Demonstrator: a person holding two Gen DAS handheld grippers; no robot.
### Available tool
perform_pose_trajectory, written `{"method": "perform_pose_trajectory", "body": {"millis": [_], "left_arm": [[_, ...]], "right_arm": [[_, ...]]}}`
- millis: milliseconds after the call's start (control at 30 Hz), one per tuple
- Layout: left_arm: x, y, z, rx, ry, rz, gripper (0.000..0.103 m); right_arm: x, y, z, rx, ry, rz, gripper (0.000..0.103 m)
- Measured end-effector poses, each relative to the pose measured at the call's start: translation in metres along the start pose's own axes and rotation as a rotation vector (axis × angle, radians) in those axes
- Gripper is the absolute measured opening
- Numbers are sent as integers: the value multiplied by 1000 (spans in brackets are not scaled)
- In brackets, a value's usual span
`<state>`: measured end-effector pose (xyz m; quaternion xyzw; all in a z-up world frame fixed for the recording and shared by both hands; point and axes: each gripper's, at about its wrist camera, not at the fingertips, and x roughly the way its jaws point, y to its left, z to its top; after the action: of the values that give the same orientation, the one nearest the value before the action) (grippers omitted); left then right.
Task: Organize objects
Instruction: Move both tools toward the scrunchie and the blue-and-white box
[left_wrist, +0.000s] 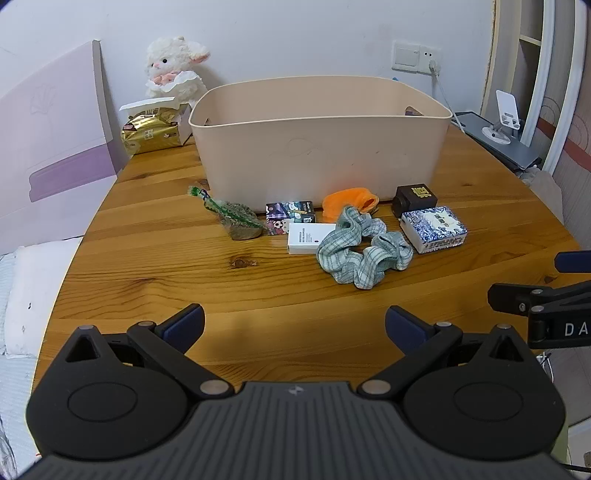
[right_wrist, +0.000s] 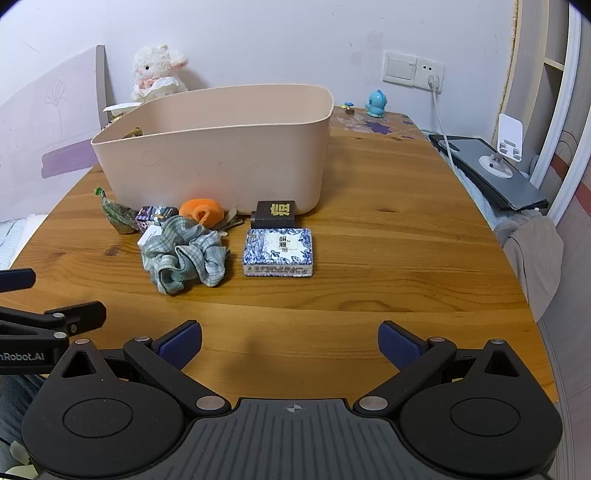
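A beige plastic bin (left_wrist: 321, 147) (right_wrist: 221, 147) stands on the wooden table (left_wrist: 258, 288). In front of it lie a green-wrapped packet (left_wrist: 236, 218), a patterned small box (left_wrist: 290, 216), a white box (left_wrist: 306, 238), an orange cloth (left_wrist: 349, 201), a grey-green checked scrunchie (left_wrist: 364, 251) (right_wrist: 184, 254), a black box (left_wrist: 413, 199) (right_wrist: 275, 214) and a blue-and-white box (left_wrist: 434, 229) (right_wrist: 279, 251). My left gripper (left_wrist: 294, 325) is open and empty, near the table's front edge. My right gripper (right_wrist: 290, 341) is open and empty, also short of the objects.
A plush lamb (left_wrist: 173, 70) and a gold packet (left_wrist: 151, 133) sit behind the bin at left. A blue figurine (right_wrist: 376, 103) stands at the far edge. A laptop with a phone stand (right_wrist: 495, 166) lies at right. A wall socket with cable (right_wrist: 432, 77) is behind.
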<state>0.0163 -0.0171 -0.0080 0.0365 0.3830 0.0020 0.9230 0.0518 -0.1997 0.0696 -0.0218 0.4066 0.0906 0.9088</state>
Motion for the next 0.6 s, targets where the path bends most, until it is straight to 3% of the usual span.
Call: {"method": "perform_pose_trajectory", "body": {"millis": [600], "left_arm": [[26, -3, 8, -37, 5, -31, 103]], "right_arm": [[28, -6, 12, -33, 1, 31, 103]]}}
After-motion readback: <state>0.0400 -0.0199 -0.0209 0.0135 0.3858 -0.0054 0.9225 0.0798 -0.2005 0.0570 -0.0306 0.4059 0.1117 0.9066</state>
